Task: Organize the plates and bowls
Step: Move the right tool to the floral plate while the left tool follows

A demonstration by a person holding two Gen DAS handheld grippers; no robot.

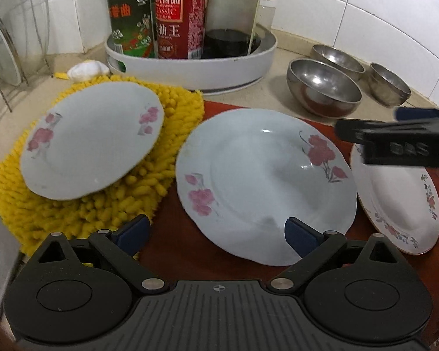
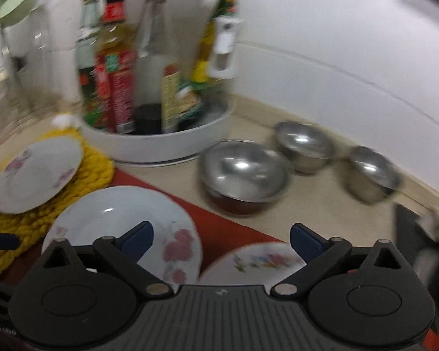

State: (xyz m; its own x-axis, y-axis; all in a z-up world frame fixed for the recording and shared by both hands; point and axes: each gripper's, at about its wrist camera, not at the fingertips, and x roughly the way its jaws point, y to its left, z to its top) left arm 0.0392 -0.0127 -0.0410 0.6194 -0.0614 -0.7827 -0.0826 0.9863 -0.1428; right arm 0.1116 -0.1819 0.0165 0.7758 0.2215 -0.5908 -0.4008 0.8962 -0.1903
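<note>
Three flowered white plates lie on the counter. A small one rests tilted on a yellow mat. A large one and a gold-rimmed one lie on a red cloth. Three steel bowls stand behind: large, middle, small. My left gripper is open and empty over the large plate's near rim. My right gripper is open and empty above the large plate and gold-rimmed plate; it shows at the right of the left wrist view. The right wrist view shows the bowls.
A white round tray of sauce bottles stands at the back by the tiled wall. A wire rack with glass lids is at the far left. A dark object sits at the right counter edge.
</note>
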